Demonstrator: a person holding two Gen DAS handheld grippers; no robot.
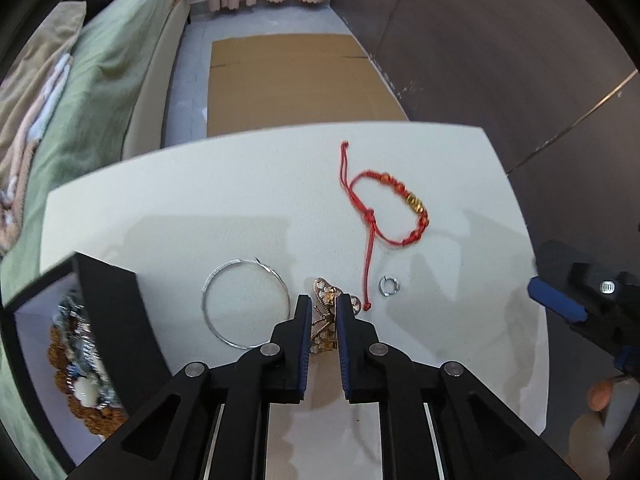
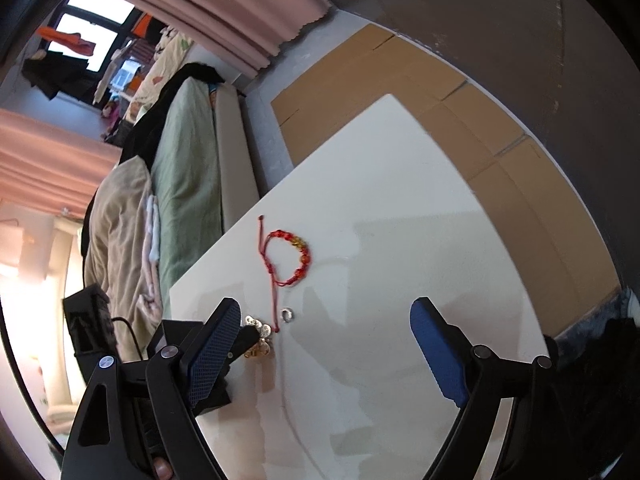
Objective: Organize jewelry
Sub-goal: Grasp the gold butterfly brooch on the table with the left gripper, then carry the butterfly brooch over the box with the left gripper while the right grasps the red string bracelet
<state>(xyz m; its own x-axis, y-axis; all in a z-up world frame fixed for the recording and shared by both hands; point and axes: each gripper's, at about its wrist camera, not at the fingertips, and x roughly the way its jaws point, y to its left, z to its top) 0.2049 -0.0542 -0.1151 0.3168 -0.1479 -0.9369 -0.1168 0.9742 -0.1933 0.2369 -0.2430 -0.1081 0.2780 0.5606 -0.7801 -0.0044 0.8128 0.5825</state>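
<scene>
Left wrist | left tool (image 1: 323, 307) clamps gold brooch (image 1: 326, 312) | right tool (image 2: 324, 332) spread | no legible writing

No legible text, no labels, no brand names, no numbers, no signs in either wrist view

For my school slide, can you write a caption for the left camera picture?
Left tongs close on a gold brooch beside a silver hoop, near a red bracelet.
</scene>
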